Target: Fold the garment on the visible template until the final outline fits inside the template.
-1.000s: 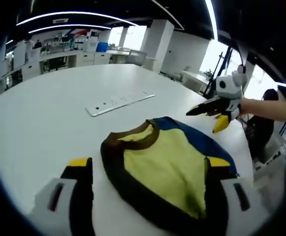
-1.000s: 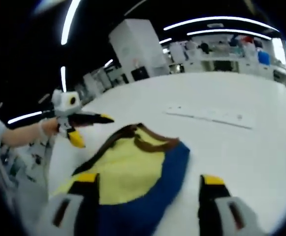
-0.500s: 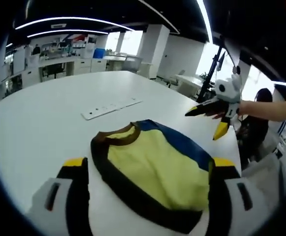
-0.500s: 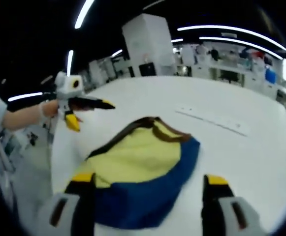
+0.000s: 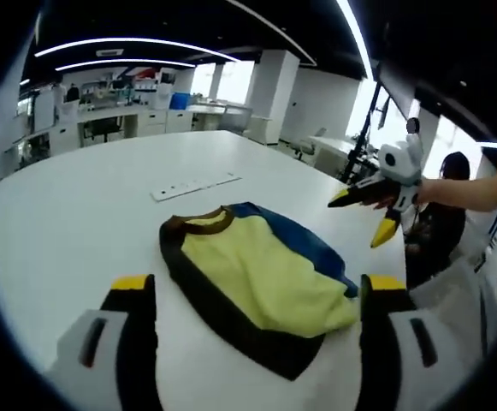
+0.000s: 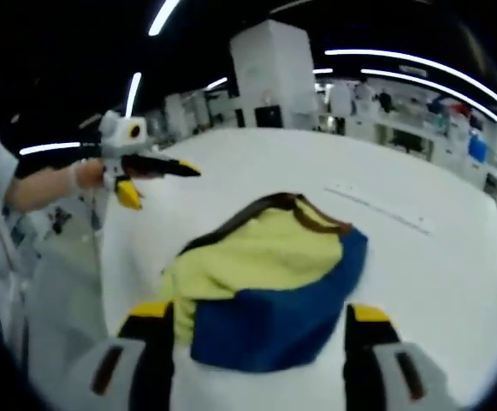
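Observation:
A folded garment, yellow with a dark brown collar and hem and a blue side, lies on the white table. The left gripper hovers just short of it, open and holding nothing, its yellow-tipped jaws wide on either side. The right gripper hangs open above the table's far right edge, held by a hand. In the right gripper view the same garment lies ahead with its blue part nearest, the right gripper open and holding nothing before it. The left gripper is open at upper left.
A white power strip lies flat beyond the garment, and it also shows as a thin power strip in the right gripper view. The table's edge runs close by the person's sleeve. Office desks and pillars stand far behind.
Both grippers have drawn back from the garment. It reached under the jaws a second ago and now lies free ahead of them, more compact.

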Available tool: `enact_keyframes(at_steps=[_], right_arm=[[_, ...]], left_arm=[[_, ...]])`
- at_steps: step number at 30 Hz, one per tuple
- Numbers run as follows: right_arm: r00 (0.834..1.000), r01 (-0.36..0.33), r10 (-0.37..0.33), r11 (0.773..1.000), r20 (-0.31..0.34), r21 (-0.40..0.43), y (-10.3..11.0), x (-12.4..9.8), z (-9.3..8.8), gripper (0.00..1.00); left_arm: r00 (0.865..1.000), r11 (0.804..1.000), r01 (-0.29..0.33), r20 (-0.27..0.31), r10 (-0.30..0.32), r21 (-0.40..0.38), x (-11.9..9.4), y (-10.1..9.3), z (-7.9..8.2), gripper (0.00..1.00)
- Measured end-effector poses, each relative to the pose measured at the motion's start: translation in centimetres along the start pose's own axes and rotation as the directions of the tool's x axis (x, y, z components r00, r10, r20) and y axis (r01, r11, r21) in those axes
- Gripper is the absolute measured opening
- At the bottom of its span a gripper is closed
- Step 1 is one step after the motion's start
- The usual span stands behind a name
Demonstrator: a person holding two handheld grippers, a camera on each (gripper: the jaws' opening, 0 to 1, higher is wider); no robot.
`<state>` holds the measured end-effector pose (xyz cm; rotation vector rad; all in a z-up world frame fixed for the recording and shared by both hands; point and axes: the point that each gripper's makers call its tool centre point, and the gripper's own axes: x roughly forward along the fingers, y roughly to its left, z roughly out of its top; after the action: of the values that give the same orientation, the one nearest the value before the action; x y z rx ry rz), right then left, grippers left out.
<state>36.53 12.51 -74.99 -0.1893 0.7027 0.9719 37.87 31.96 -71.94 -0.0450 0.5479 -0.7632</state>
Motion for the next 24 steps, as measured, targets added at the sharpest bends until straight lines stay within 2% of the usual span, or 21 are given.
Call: enact_keyframes(at_steps=[5,10,13,17,20,24], right_arm=[[1.000,-0.017,0.016,1.000,-0.021,-0.018,2.1,0.5,-1.5,0.77],[0.998,-0.006,0.001,0.996,-0.055,-0.089,3.8,1.2,-2.9,0.72],[0.997,0.002,-0.014,0.988,-0.074,-0.156,4.6,1.6,-3.6,0.62],[0.997,-0.018,0.006,0.987,-0.076,-0.160,5.8,2.4,-3.9,0.54],[0.995,0.001,-0.022,0.977,-0.096,-0.215,6.0,2.8,-4.5,0.41],[0.994,0.024,-0.045,0.978,-0.101,-0.206,5.8,3.6,-4.9,0.26]], left_arm=[[1.000,1.000,-0.015,-0.002,0.015,0.008,-1.2,-1.3,-1.3,0.95],[0.999,0.999,-0.035,0.008,0.035,0.001,-2.6,-2.1,-1.9,0.94],[0.999,0.999,-0.040,0.014,0.040,-0.006,-3.5,-2.1,-2.3,0.94],[0.999,0.999,-0.052,0.011,0.053,-0.012,-4.3,-2.5,-3.0,0.94],[0.998,0.998,-0.060,0.016,0.060,-0.028,-4.7,-3.0,-3.5,0.94],[0.998,0.997,-0.065,0.017,0.066,-0.046,-5.1,-3.4,-4.1,0.94]])
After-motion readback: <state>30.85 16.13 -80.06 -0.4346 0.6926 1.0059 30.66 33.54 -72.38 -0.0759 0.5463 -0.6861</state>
